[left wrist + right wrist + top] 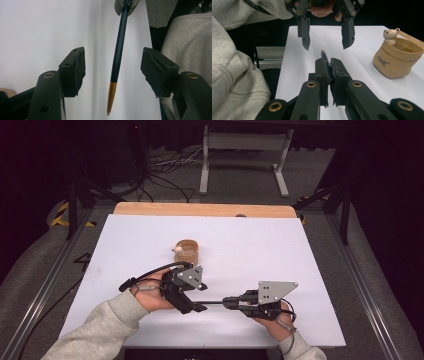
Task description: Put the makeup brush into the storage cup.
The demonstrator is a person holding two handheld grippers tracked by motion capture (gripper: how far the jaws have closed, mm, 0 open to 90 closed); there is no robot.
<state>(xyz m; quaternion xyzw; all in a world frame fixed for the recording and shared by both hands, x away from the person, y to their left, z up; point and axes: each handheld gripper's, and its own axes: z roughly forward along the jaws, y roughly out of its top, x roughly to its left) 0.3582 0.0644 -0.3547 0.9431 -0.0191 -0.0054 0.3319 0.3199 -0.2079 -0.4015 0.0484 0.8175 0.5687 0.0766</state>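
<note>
Currently your right gripper (pixel 231 302) pinches a dark pen (pixel 119 52) at one end; its long axis runs straight toward your left gripper (pixel 196 307), gold tip between those spread jaws, untouched. Beyond stands the bear-trimmed tan pot (pixel 187 251).

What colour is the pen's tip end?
Gold, on the dark teal pen; clearest in the left gripper view.
</note>
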